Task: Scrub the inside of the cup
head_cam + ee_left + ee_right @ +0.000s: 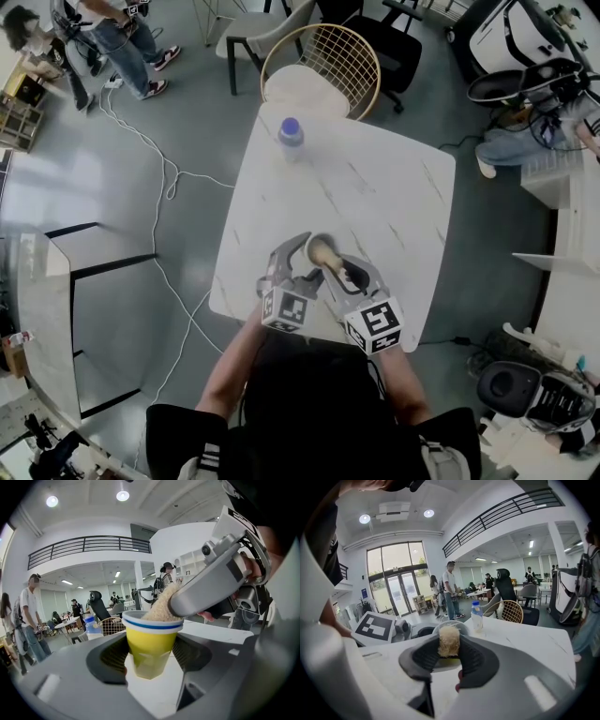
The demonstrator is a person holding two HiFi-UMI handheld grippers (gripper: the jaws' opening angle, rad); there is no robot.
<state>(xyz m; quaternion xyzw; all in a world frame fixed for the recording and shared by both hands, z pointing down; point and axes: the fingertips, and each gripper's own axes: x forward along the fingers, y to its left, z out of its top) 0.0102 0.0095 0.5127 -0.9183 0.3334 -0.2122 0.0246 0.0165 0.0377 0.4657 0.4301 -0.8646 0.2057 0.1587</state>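
Note:
A yellow paper cup (149,651) with a white rim and a blue stripe stands upright on the white marble table (384,202). My left gripper (150,657) is shut on its sides. In the head view the cup (315,246) sits near the table's front edge, with my left gripper (302,260) reaching it from the left. My right gripper (336,268) comes in from the right, shut on a beige scrub sponge (449,641). In the left gripper view the sponge (161,607) dips into the cup's mouth beneath my right gripper (220,583). The cup's inside is hidden.
A water bottle (291,137) with a blue cap stands at the table's far side. A wire-backed chair (323,64) is pushed against that far edge. White cables trail over the grey floor (159,187) to the left. Several people stand in the background.

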